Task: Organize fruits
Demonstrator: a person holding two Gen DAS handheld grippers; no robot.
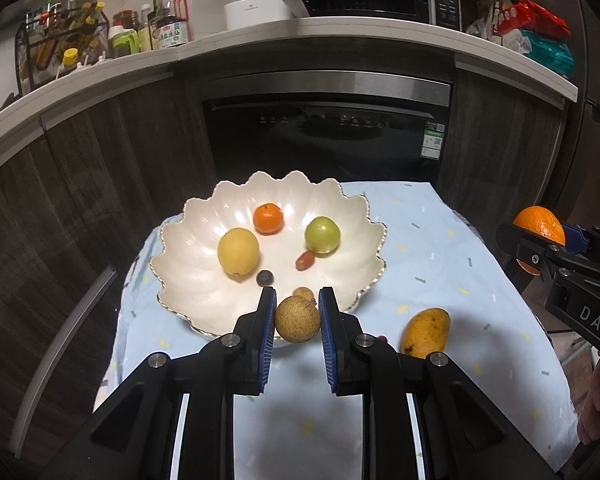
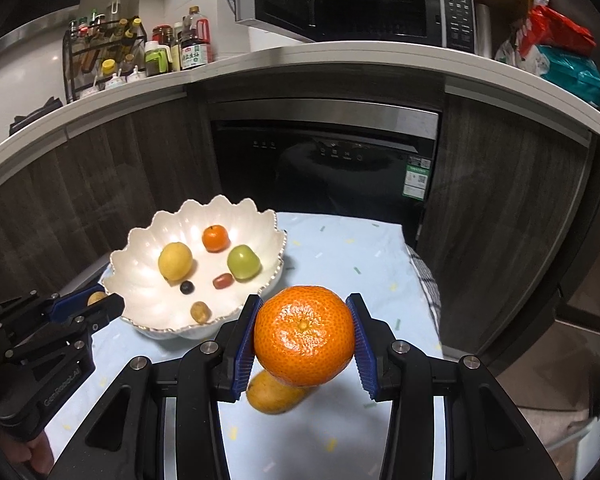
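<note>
Fruit partly gathered in the white scalloped bowl (image 1: 204, 216)

A lemon (image 1: 238, 251), small orange (image 1: 268, 218), green fruit (image 1: 322, 235) and berries lie inside; a mango (image 1: 425, 332) rests on the cloth; a brown fruit (image 1: 297, 319) and a big orange (image 2: 304, 335) are held aloft.

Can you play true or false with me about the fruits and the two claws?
1. The right claw holds a big orange. True.
2. The left claw is empty. False: it grips a small round brown fruit.
3. The mango is inside the white bowl. False: it lies on the blue cloth beside the bowl.
4. A lemon sits in the bowl. True.
5. The bowl holds no green fruit. False: a green one sits there.
</note>
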